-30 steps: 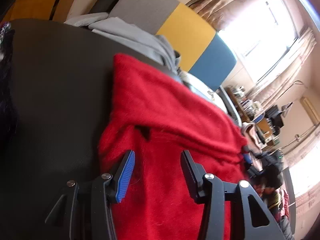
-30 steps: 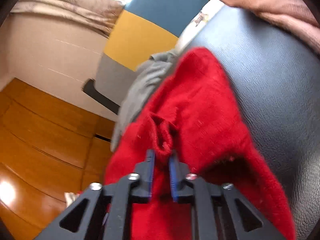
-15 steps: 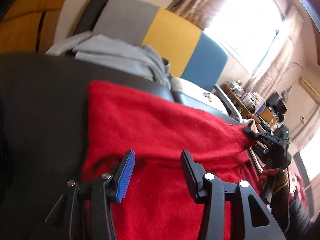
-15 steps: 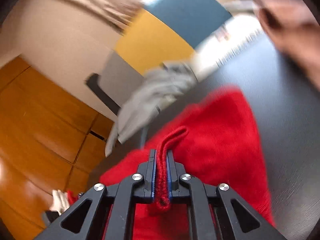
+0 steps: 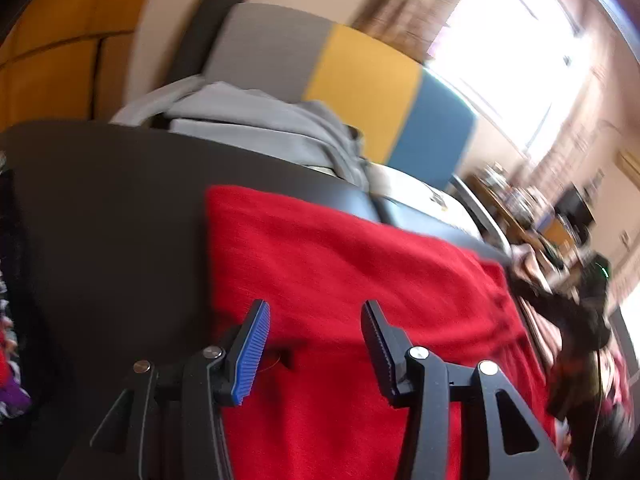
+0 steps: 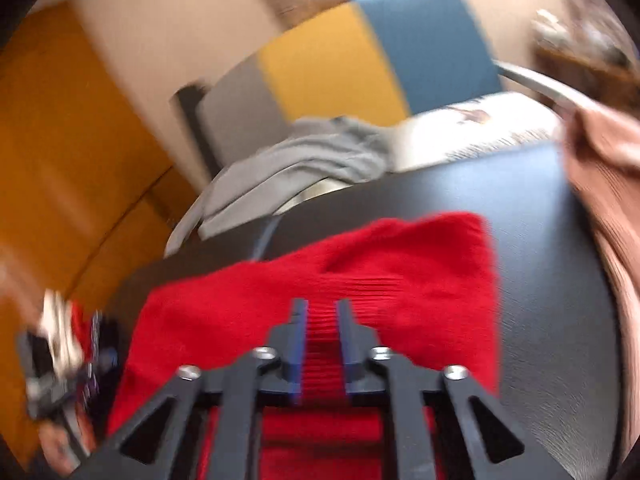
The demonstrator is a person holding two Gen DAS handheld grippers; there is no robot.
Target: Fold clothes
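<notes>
My right claw [image 6: 322,336] is opening off the red sweater [image 6: 400,280]'s ribbed hem, probably freed; left claw [image 5: 314,346] gapes empty. I'd lift clear, then smooth.

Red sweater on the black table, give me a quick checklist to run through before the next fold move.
1. Red sweater lies spread on the black table: ok.
2. Left gripper open above the sweater, nothing between its pads: ok.
3. Right gripper clear of the fabric: not ok, its jaws are opening with the ribbed edge between them.
4. Sweater edges square: cannot tell, both views are blurred.
5. Grey garment off the folding area, on the chair: ok.
</notes>
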